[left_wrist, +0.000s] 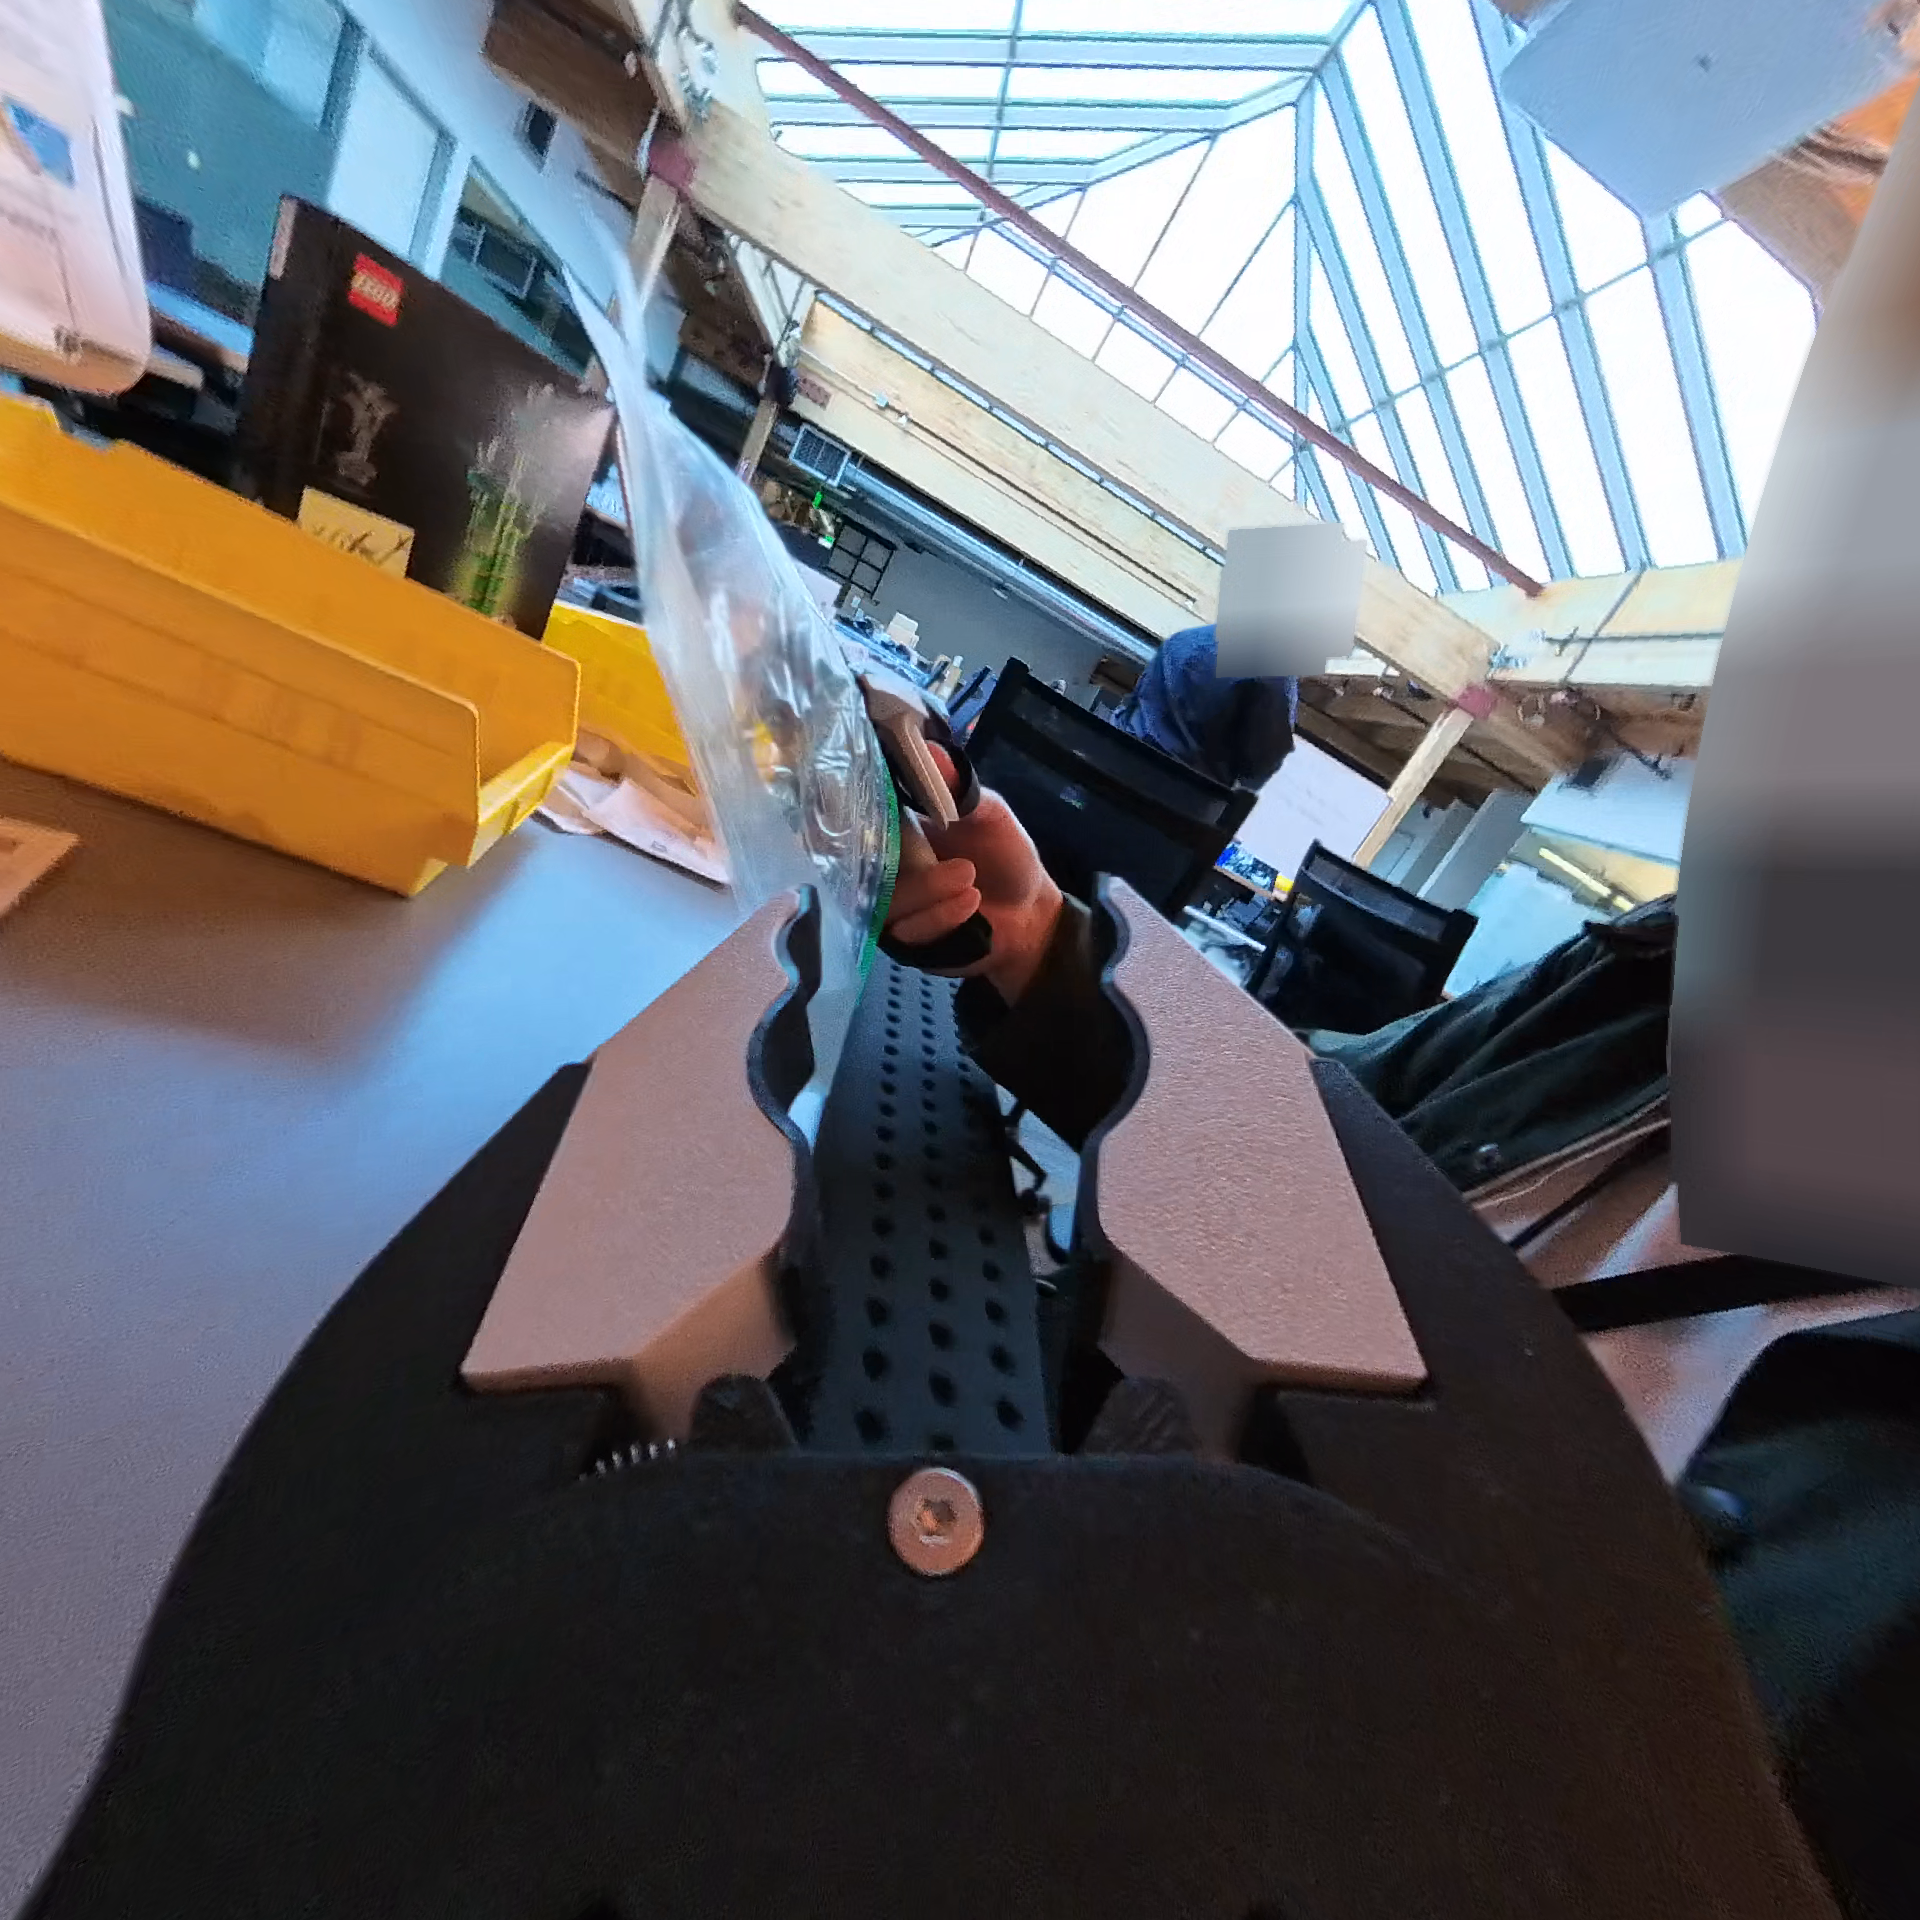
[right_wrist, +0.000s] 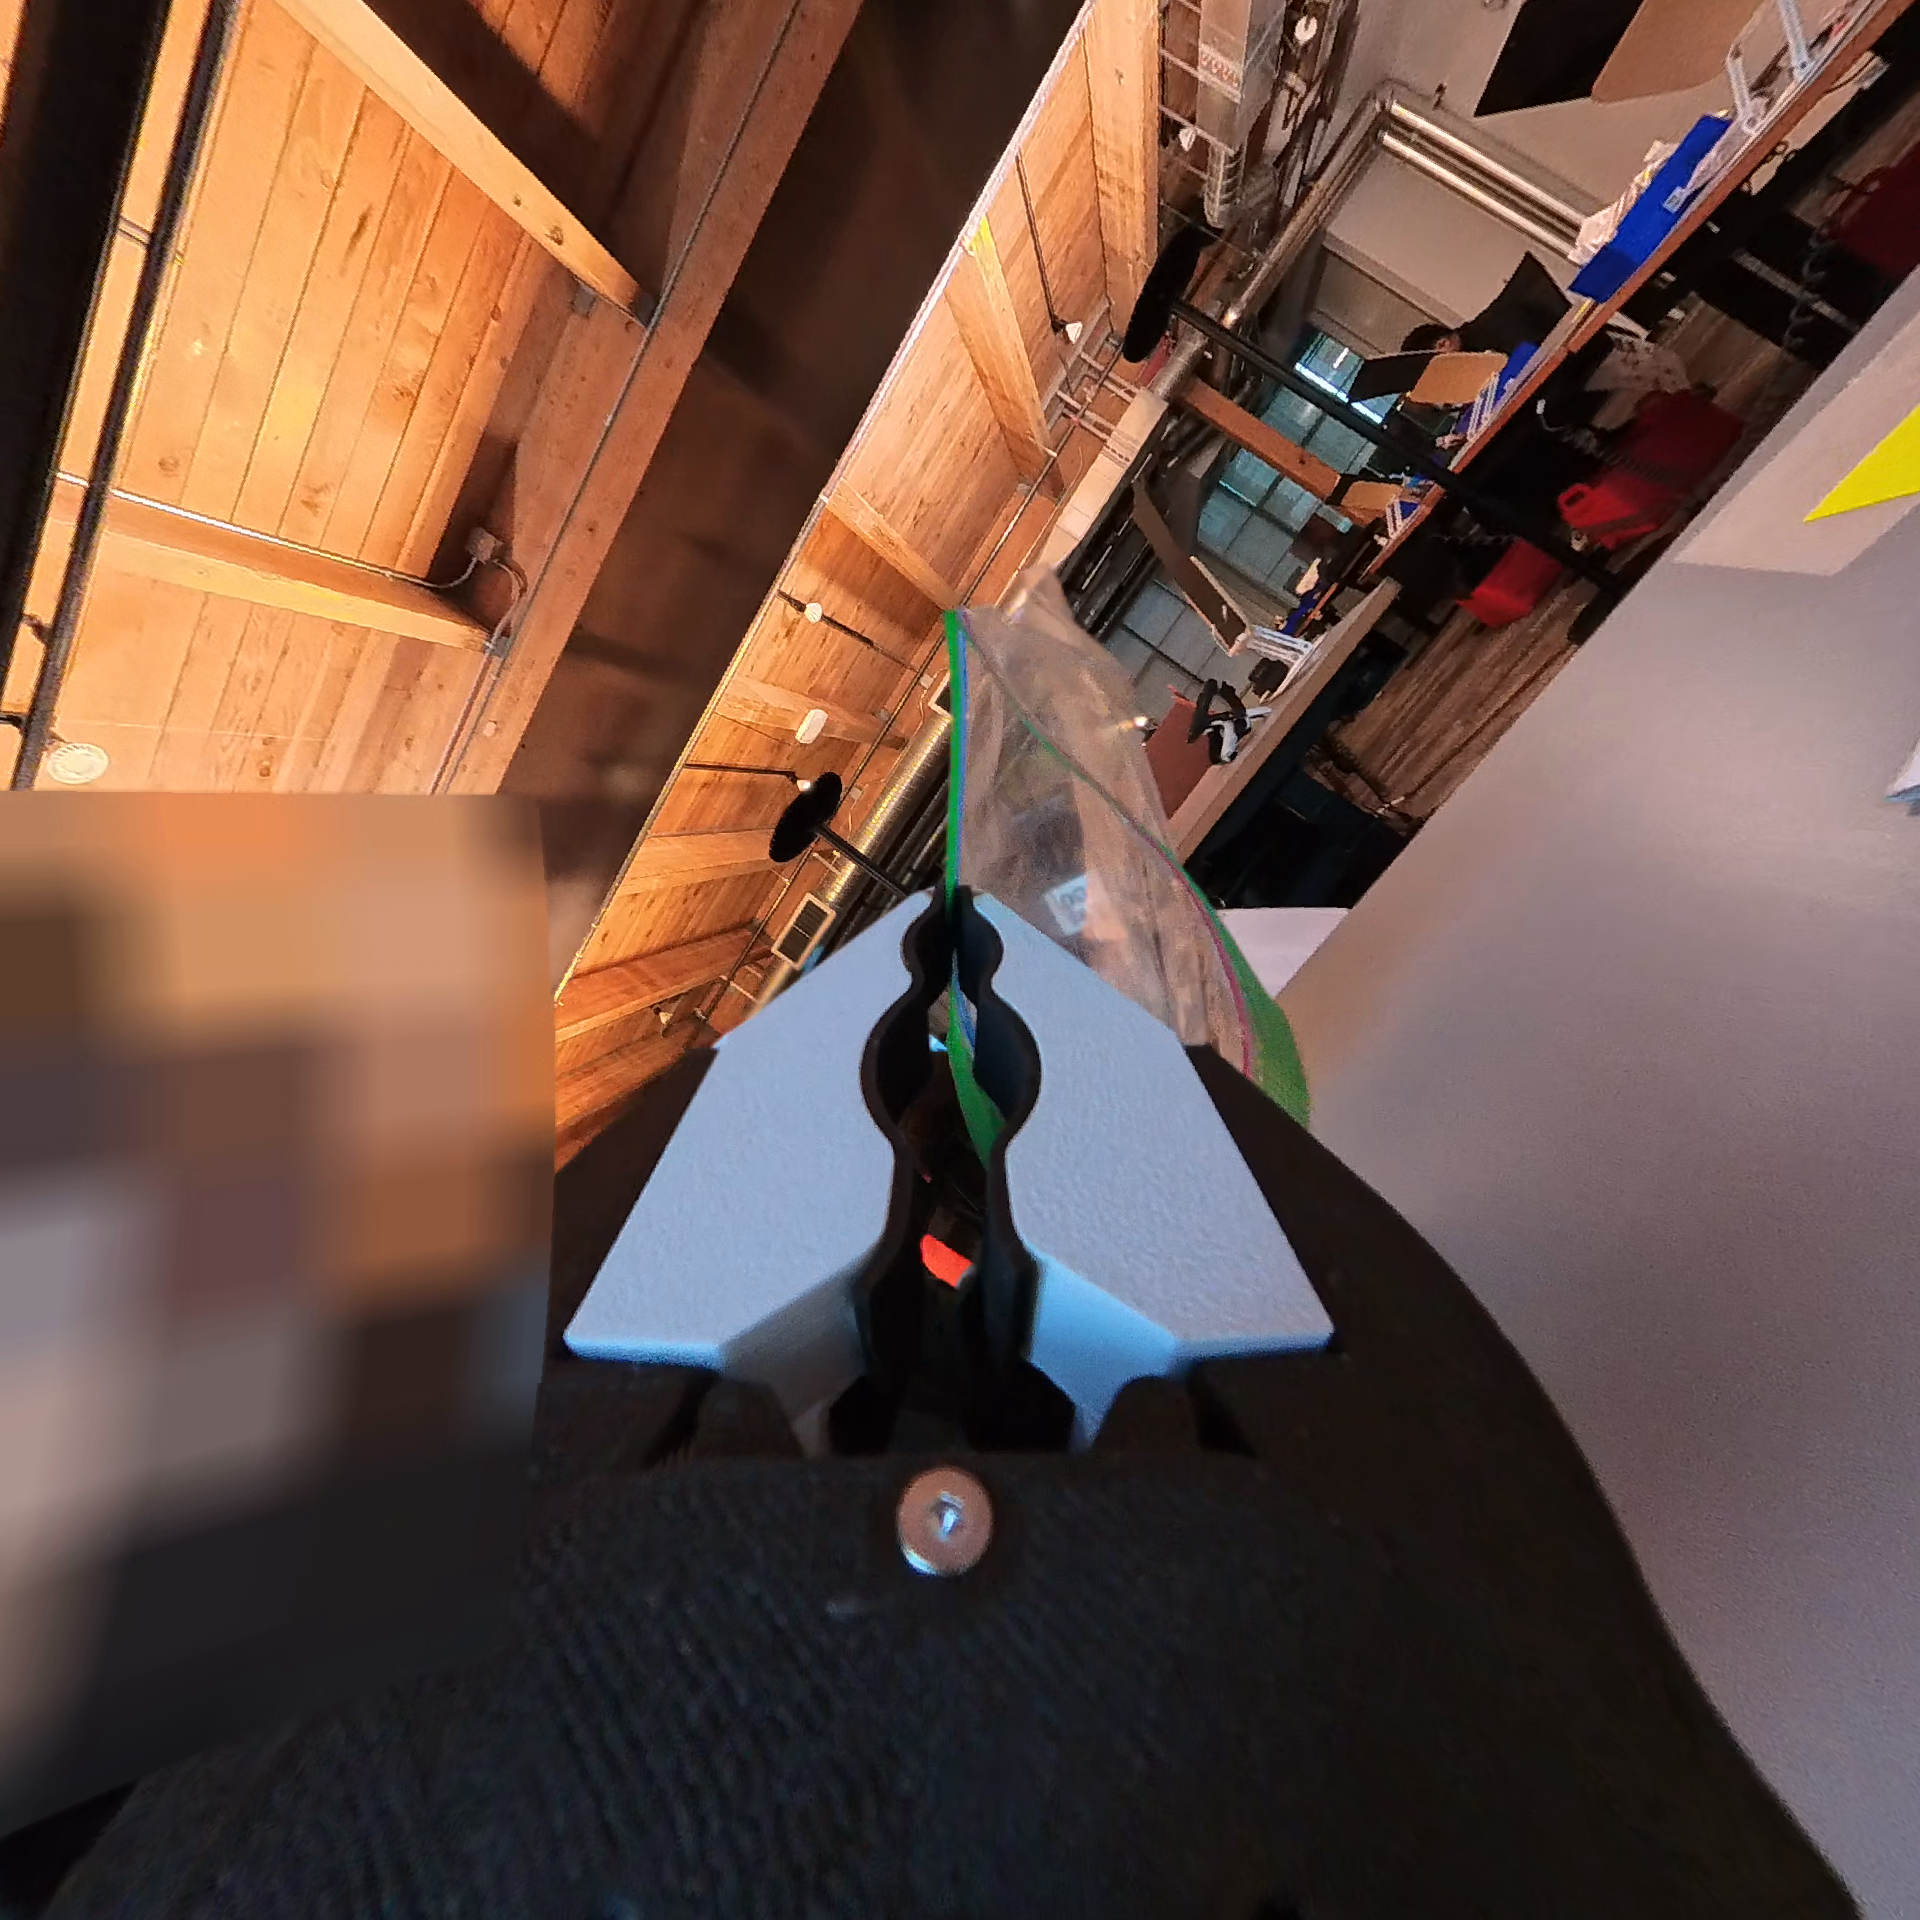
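- the grey table (left_wrist: 260, 1039) fills your left wrist view from 7 to 9 o'clock; in the right wrist view it rises along the 3 o'clock side.
- two yellow bins (left_wrist: 260, 665) sit on it at 9 o'clock, with a dark box (left_wrist: 416, 436) standing upright behind them at 10 o'clock.
- the clear plastic bag (left_wrist: 748, 644) hangs in the air between your two tools, off the table. in the left view its long axis runs from the centre up toward 11 o'clock; in the right view the bag (right_wrist: 1070, 790) points from the fingertips toward 12 to 1 o'clock. small pieces lie inside; you cannot tell what they are.
- your left gripper (left_wrist: 951, 914) stands wide open. the bag's lower edge lies against the inner face of its 9 o'clock finger, but nothing is pinched.
- your right gripper (right_wrist: 951, 914) is all but closed, its tips clamped on the bag's edge.
- the green seal strip (right_wrist: 971, 1081) runs between those fingers, lengthwise along them. by my judgement the film is thin and slippery, so a pinch on this thicker strip, squarely across it, holds best.
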